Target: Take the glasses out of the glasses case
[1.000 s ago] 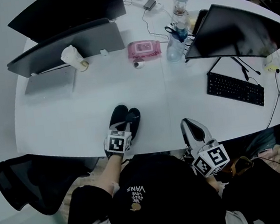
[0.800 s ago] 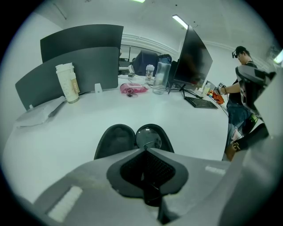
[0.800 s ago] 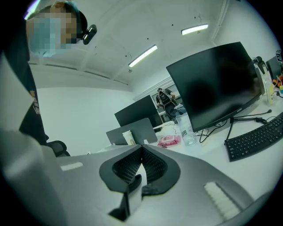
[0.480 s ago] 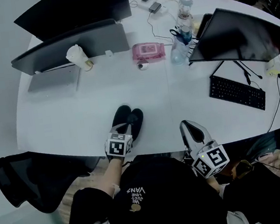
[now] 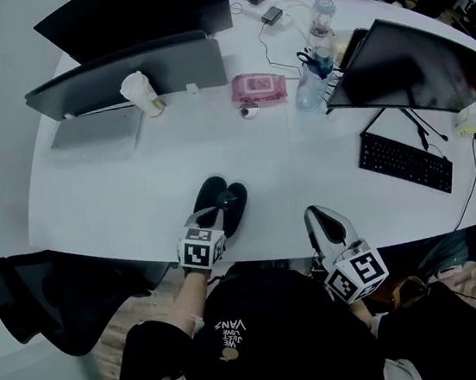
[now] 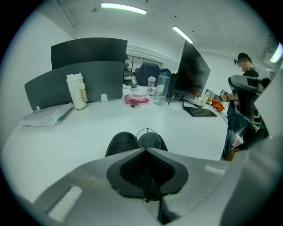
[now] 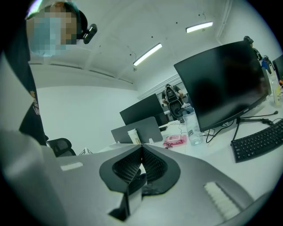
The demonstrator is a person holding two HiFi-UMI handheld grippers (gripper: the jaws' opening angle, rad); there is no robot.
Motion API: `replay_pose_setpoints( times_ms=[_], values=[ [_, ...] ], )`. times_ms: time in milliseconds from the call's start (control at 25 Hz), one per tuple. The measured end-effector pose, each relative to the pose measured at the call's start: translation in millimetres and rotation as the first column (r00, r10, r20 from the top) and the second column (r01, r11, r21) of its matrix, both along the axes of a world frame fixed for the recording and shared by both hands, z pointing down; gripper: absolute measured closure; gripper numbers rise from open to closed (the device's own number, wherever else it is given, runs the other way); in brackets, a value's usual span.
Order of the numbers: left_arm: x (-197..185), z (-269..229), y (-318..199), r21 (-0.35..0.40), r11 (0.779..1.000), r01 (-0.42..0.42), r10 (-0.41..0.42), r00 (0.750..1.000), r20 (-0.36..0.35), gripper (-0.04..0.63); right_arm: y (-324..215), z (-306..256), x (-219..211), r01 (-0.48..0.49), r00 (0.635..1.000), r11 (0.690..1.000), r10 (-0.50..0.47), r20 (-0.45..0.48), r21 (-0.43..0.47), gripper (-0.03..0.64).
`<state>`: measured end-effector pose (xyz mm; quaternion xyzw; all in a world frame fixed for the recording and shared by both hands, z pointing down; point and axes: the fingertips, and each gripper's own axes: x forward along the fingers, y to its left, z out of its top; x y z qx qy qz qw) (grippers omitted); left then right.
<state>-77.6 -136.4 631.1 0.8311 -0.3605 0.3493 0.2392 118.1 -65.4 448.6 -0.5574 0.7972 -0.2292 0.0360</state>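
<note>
The black glasses case (image 5: pixel 209 199) lies open near the table's front edge; its two halves (image 6: pixel 121 143) show side by side in the left gripper view. My left gripper (image 5: pixel 216 218) hangs just over the case's near end, pointing down at it. Its jaws (image 6: pixel 146 150) are shut on the thin wire frame of the glasses (image 6: pixel 148 129), whose round rim stands just above the right half of the case. My right gripper (image 5: pixel 318 218) is held at the table edge to the right, apart from the case. It (image 7: pixel 141 148) is shut with nothing in it.
At the back stand a dark screen with a paper cup (image 5: pixel 143 93), a pink wipes pack (image 5: pixel 257 87) and a water bottle (image 5: pixel 307 84). A monitor and keyboard (image 5: pixel 404 163) are at the right. A black chair (image 5: pixel 52 296) is at the left.
My left gripper has risen slightly over the case with the glasses' frame in its jaws. The right gripper has stayed where it was.
</note>
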Motion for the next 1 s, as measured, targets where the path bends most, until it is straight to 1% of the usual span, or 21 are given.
replay_pose_setpoints(
  times_ms=[120,560,1000],
  values=[
    [0,-11,-4,0.029,0.999,0.021,-0.020,0.999,-0.031,0.586,0,-1,-4,0.012,1.000,1.000,-0.012,0.001,0.002,0.615],
    [-6,-50,-1,0.099,0.993,0.066,-0.056,0.993,-0.101,0.586,-2,-8,-17,0.069,0.998,0.997,-0.069,-0.005,0.027,0.615],
    [-21,-98,2,0.206,0.970,0.127,-0.091,0.980,-0.179,0.586,-14,-19,-34,0.148,0.989,0.987,-0.147,-0.025,0.065,0.615]
  ],
)
